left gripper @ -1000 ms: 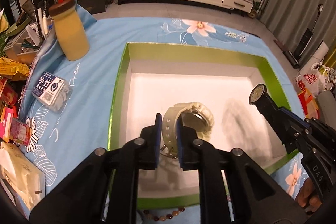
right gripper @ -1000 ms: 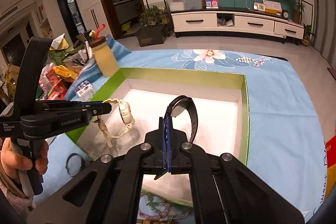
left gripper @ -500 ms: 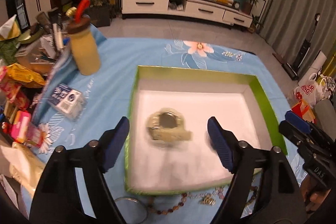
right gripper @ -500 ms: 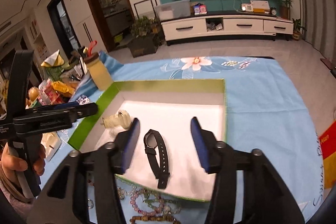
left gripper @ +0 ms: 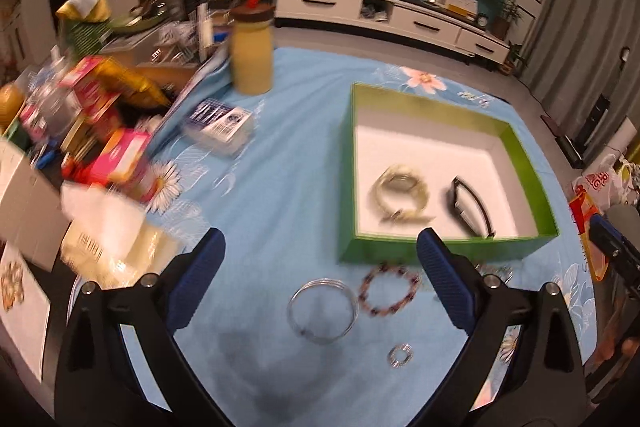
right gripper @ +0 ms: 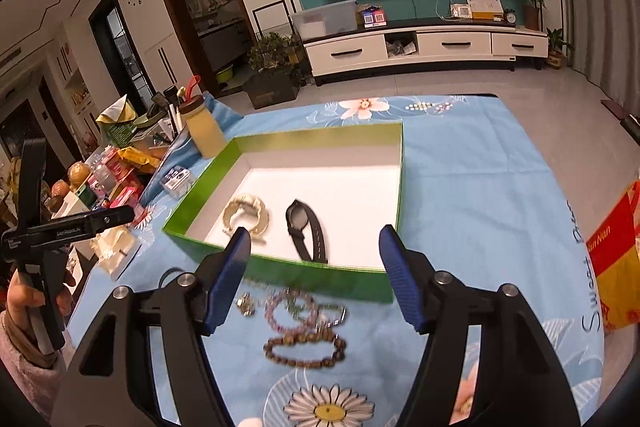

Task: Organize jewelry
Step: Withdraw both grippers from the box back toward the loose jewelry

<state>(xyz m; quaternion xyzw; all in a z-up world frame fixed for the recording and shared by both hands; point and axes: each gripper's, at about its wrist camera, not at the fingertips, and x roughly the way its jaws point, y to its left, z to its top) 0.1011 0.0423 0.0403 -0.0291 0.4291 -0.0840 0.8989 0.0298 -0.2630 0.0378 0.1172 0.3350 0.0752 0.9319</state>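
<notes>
Nearest the left wrist camera, the left gripper point(left gripper: 320, 281) has its jaws opening, spread wide with nothing between the blue pads. Under them, on the blue flowered cloth point(left gripper: 280, 187), lie a silver bangle point(left gripper: 322, 310), a purple bead bracelet point(left gripper: 389, 290) just beside it, and a small sparkly ring point(left gripper: 400, 353) nearer the camera. The cloth to the left of the bangle is bare up to the clutter of packets point(left gripper: 116, 163) at the table's left edge.

In the right wrist view the right gripper point(right gripper: 314, 275) is likewise opening and holds nothing. Beneath it sit a brown bead bracelet point(right gripper: 304, 345) and a tangle of pale beads and chain point(right gripper: 298, 307), close to the front wall of the green box point(right gripper: 288, 273). Right of the box the cloth runs clear to the table's edge.

The green box stands open, white inside, with low walls. It holds two things: a cream watch point(right gripper: 246, 215) on the left, its strap curled in a loop, and a black watch point(right gripper: 306, 233) to its right, lying on its side with the strap reaching toward the front wall. The two are apart, not touching. The rest of the floor is bare.

Beyond the box's far left corner stands a yellow bottle point(right gripper: 202, 131) with a brown lid.
</notes>
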